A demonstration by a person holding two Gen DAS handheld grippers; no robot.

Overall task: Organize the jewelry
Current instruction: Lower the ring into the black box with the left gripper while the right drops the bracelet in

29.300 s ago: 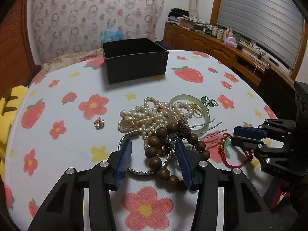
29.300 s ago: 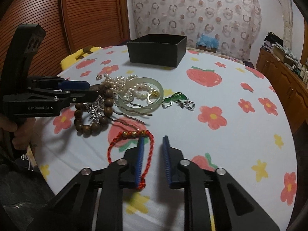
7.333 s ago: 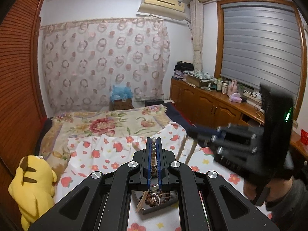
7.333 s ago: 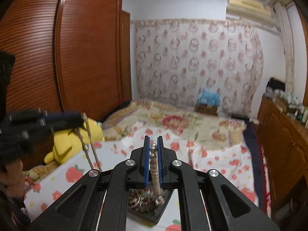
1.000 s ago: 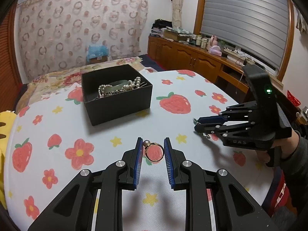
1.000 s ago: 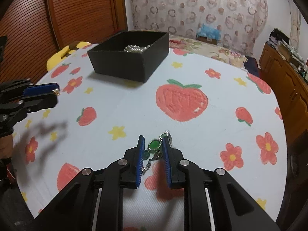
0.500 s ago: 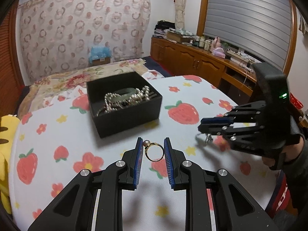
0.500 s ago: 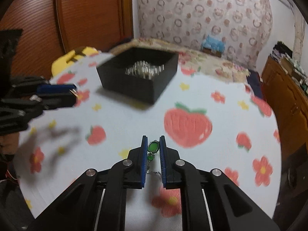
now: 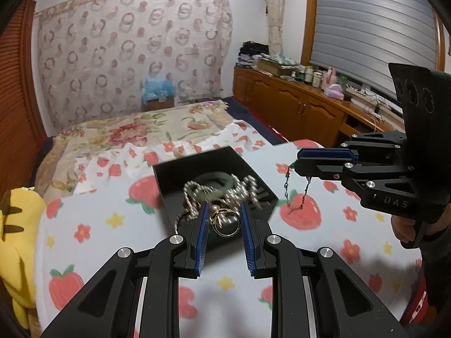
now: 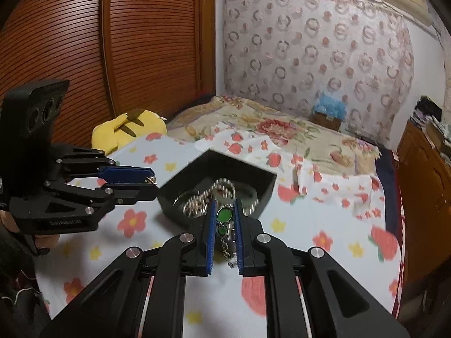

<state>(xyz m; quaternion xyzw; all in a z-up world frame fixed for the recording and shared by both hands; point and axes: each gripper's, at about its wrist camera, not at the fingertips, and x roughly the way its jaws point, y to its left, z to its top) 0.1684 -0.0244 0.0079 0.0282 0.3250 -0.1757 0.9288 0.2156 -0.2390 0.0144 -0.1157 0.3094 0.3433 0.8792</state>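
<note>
My left gripper (image 9: 224, 211) is shut on a gold ring with a pearl (image 9: 225, 222), held above the near edge of the black box (image 9: 169, 174). The box holds pearl strands (image 9: 245, 186) and a green bangle (image 9: 211, 178). My right gripper (image 10: 224, 205) is shut on a green gem pendant (image 10: 224, 214), whose chain (image 10: 227, 250) hangs below the pads. It hovers just in front of the box (image 10: 262, 194). Each gripper shows in the other's view: the right gripper (image 9: 298, 163) with its chain (image 9: 287, 188) dangling, and the left gripper (image 10: 153, 183) at the left.
The box stands on a table with a white strawberry-and-flower cloth (image 9: 93, 219). A yellow plush toy (image 10: 126, 132) lies at the table's left edge. Behind are a bed with a floral cover (image 9: 126, 132), wooden cabinets (image 9: 304, 109) on the right and a slatted wardrobe (image 10: 84, 42).
Both grippers have risen and moved toward the box, which now lies close under their fingertips. The right gripper closed on the pendant and lifted it off the cloth.
</note>
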